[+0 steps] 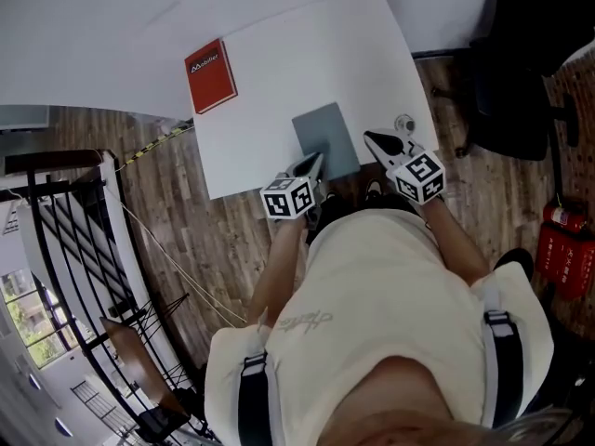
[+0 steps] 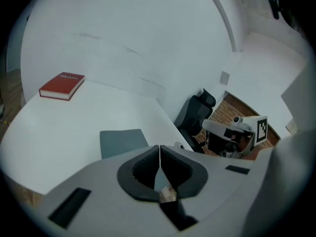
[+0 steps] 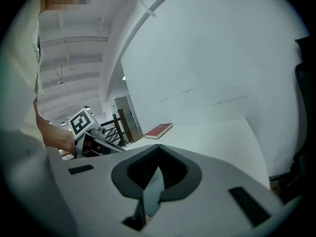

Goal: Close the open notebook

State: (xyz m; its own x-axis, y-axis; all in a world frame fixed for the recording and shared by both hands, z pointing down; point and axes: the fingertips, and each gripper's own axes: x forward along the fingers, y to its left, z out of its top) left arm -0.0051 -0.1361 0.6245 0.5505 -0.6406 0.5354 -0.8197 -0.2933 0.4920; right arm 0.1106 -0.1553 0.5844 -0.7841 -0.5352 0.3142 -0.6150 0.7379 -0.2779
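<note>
The grey notebook lies flat with its cover down, near the front edge of the white table. My left gripper hovers at the notebook's near left corner, its tips touching with nothing between them. In the left gripper view the notebook shows just beyond the shut left gripper. My right gripper hangs off the notebook's right edge, tips together and empty. The right gripper view shows the right gripper pointing across bare tabletop.
A red book lies at the table's far left corner, also seen as the red book. A small round object sits near the right edge. A black chair stands right of the table, with a red extinguisher on the wood floor.
</note>
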